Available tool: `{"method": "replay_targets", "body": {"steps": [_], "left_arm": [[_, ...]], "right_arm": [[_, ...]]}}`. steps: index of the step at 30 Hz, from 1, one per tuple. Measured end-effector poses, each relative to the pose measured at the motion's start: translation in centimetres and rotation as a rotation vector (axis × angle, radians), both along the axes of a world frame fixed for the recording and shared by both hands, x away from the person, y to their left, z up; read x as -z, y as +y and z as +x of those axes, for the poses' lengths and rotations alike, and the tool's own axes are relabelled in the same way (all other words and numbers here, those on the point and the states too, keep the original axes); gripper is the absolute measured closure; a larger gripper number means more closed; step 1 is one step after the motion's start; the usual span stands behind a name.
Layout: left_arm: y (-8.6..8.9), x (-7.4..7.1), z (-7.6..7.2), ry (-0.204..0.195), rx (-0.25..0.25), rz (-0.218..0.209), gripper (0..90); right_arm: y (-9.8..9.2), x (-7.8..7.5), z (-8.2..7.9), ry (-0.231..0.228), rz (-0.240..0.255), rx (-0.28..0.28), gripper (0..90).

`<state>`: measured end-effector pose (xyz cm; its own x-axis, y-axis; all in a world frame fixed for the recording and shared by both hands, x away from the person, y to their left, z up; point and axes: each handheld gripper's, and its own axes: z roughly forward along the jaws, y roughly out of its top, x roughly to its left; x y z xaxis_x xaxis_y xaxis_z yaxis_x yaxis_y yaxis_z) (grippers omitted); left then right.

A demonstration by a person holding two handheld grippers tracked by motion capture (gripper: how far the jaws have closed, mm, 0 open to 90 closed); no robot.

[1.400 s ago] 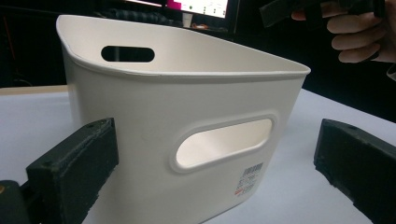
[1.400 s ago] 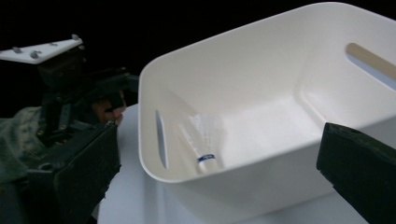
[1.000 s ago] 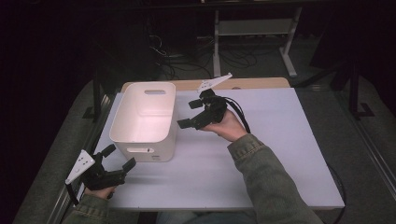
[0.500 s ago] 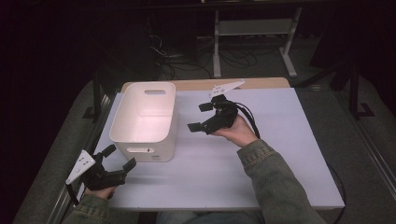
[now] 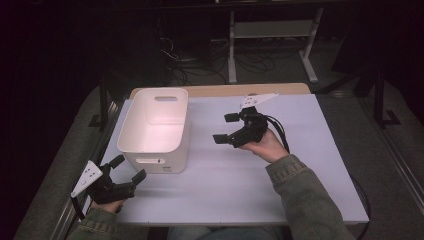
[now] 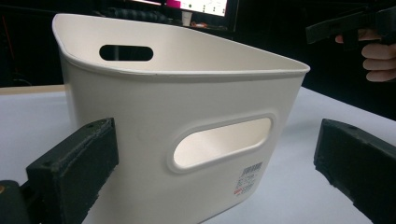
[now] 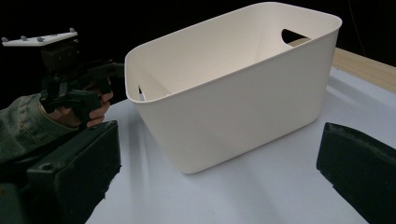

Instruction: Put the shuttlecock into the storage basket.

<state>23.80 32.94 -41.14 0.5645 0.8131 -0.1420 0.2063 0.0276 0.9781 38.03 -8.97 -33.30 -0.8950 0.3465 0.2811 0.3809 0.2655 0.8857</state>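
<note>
Probably a lab: dim room, floor cables [image 5: 190,62], metal stand [image 5: 272,35], white-topped table [image 5: 300,165].

The white basket [image 5: 156,131] stands on the left part of the table [image 5: 300,190] and is the one obstacle on its surface; its inside is bare and open from above. The left gripper [image 5: 125,171] sits just before the basket's near wall, jaws spread, with a narrow strip of bare table between. The right gripper [image 5: 226,128] hangs to the basket's right with open table between them. The whole right half and near edge of the table lie free for passing.
</note>
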Motion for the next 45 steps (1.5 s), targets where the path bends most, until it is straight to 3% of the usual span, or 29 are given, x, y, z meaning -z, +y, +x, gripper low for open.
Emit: {"method": "replay_targets", "body": {"steps": [8,45], "left_arm": [[0.0,0.0,0.0,0.001,-0.003,-0.007,0.0],[-0.1,0.0,0.1,0.0,-0.001,-0.005,0.0]], "right_arm": [[-1.4,0.6,-0.5,-0.014,-0.008,0.027,0.0],[-8.9,4.1,-3.5,-0.036,0.064,0.173,0.0]]}}
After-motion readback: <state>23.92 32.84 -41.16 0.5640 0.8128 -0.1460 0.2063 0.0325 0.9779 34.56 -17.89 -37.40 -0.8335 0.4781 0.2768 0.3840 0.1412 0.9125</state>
